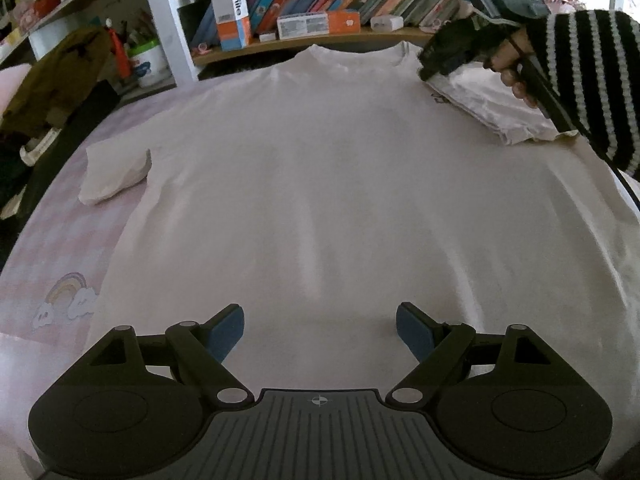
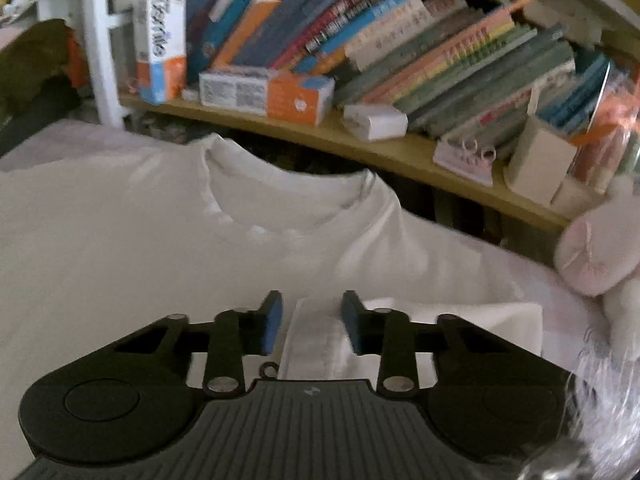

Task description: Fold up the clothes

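A white T-shirt (image 1: 320, 168) lies spread flat on a pink bed sheet (image 1: 60, 248), collar (image 1: 356, 54) toward the bookshelf. Its left sleeve (image 1: 116, 172) lies out to the side. The right sleeve (image 1: 496, 104) is folded in over the body. My left gripper (image 1: 320, 330) is open and empty, hovering over the shirt's lower hem area. My right gripper (image 2: 312, 322) is open, its blue pads (image 2: 274, 320) either side of the folded sleeve's edge (image 2: 316, 340) without closing on it. It also shows in the left wrist view (image 1: 436, 62), held by a hand in a striped cuff.
A wooden bookshelf (image 2: 360, 148) with leaning books and boxes (image 2: 296, 98) runs behind the bed. A pink plush toy (image 2: 592, 260) sits at the right. A brown garment (image 1: 52, 84) and a tub (image 1: 150, 64) are at the left beyond the bed edge.
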The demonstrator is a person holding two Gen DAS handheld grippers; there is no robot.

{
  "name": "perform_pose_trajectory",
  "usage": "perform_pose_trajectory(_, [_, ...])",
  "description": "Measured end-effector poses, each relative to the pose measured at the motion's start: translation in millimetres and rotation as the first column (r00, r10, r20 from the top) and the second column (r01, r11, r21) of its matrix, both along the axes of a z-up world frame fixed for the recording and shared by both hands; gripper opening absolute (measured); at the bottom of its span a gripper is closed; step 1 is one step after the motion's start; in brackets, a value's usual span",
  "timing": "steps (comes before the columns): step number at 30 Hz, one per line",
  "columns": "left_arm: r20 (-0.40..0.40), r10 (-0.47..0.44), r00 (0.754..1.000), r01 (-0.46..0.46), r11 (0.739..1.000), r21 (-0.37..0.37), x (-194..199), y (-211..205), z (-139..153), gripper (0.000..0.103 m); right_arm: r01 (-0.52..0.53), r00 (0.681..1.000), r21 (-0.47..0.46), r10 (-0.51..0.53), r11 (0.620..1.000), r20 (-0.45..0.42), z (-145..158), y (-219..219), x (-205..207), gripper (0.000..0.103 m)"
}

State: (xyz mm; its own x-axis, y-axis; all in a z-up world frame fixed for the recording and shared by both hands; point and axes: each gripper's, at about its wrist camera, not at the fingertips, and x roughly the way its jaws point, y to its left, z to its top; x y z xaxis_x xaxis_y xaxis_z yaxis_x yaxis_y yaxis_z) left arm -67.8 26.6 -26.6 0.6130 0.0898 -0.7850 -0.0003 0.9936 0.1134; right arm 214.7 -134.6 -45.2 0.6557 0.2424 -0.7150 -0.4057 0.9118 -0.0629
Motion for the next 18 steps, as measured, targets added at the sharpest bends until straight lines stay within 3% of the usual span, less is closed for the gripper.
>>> perform_pose_trajectory(2, [-0.001,0.007,1.000,-0.007,1.000,-0.006,1,3,0,0.086,0.020,0.999,0.013,-0.019,1.000,-0.040,-5,-4,3,0.019])
perform_pose_trajectory(4, [-0.001,0.010,1.000,-0.010,1.000,-0.012,3,6,-1,0.086,0.036,0.998,0.057,-0.034,0.998,-0.047,-2,-13,4,0.004])
perform_pose_trajectory(8, [0.000,-0.002,1.000,0.002,1.000,-0.015,6,7,-2,0.086,0.086,0.996,0.299,-0.088,0.950,-0.004,14,-41,-3,0.005])
perform_pose_trajectory(9, [-0.002,-0.007,1.000,0.007,1.000,-0.015,7,6,-2,0.086,0.095,0.995,0.321,-0.096,0.942,-0.011,13,-43,-3,0.009])
perform_pose_trajectory(12, [-0.003,-0.028,1.000,0.028,1.000,-0.005,9,3,-1,0.086,0.093,0.995,0.223,-0.082,0.970,-0.058,0,-34,4,0.036])
perform_pose_trajectory(18, [0.028,-0.033,0.999,0.033,0.999,0.010,11,-3,5,0.086,0.110,0.993,0.289,-0.090,0.951,-0.081,11,-51,-18,0.043])
